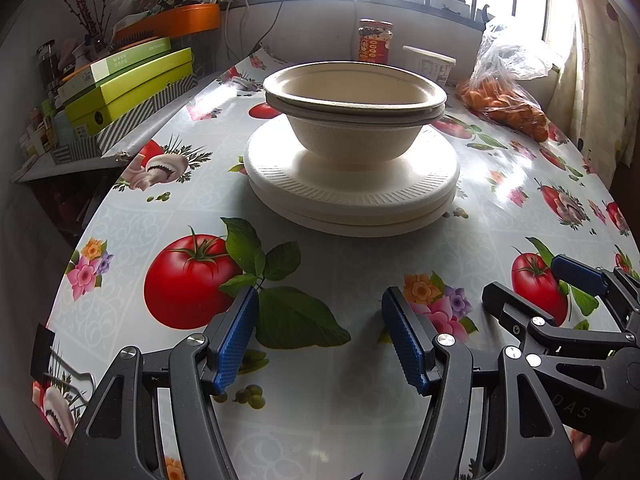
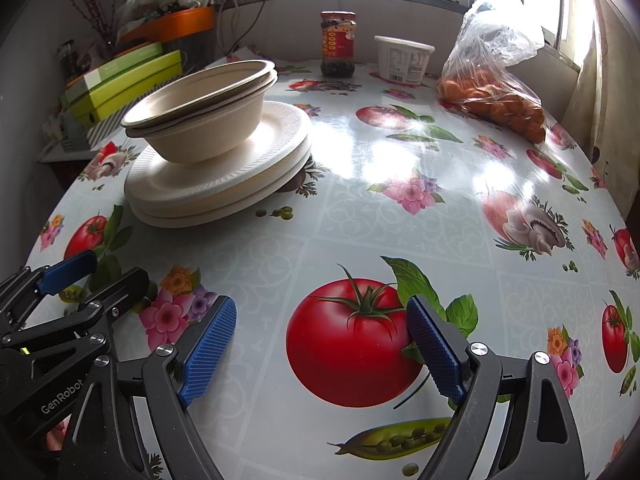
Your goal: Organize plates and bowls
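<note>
- Two nested beige paper bowls (image 1: 354,120) are sitting upright on a stack of white foam plates (image 1: 352,196), on a counter (image 1: 360,280) covered in a glossy tomato-and-flower cloth.
- Beyond the plates, a red-labelled glass jar (image 1: 375,42), a white plastic tub (image 1: 430,66) and a clear bag of orange fruit (image 1: 508,96) are standing near the window.
- The left tool (image 1: 318,340) is hovering in front of the plates, jaws apart and gripping nothing.
- The right tool (image 2: 320,352) is hovering to the plates' right, jaws wide and empty.
</note>
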Available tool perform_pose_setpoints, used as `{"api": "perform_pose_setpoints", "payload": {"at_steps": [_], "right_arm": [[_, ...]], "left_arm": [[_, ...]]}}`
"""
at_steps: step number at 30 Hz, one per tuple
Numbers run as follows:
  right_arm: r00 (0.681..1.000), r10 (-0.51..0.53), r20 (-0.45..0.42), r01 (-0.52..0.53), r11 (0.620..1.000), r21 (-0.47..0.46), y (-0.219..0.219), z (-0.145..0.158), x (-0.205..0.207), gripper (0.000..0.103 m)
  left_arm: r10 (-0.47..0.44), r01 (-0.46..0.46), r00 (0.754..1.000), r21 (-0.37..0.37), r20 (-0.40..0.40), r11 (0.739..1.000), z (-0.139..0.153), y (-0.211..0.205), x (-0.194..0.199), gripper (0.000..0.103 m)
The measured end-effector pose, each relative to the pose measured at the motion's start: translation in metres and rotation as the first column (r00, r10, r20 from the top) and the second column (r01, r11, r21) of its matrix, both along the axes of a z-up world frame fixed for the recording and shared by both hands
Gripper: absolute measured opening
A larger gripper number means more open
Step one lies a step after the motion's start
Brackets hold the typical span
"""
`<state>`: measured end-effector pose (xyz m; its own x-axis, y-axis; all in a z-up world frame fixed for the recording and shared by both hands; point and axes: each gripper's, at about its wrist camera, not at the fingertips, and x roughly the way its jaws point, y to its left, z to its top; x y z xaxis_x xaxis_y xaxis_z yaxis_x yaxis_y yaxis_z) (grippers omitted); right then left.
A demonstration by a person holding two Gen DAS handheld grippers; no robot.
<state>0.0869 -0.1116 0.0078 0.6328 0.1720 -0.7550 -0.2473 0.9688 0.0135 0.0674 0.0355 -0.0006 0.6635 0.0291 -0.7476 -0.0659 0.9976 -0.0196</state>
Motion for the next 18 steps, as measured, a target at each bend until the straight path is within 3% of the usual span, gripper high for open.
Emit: {"api": "perform_pose_setpoints", "payload": {"at_steps": [18], "right_arm": [[1.0,0.0,0.0,0.0,1.0,-0.001,0.0003,-0.0003,-0.0002,0.088]], "left_arm": [[-0.003,0.003,1.0,-0.001,0.0,1.0,0.0006,-0.0014,0.0016,0.065]]}}
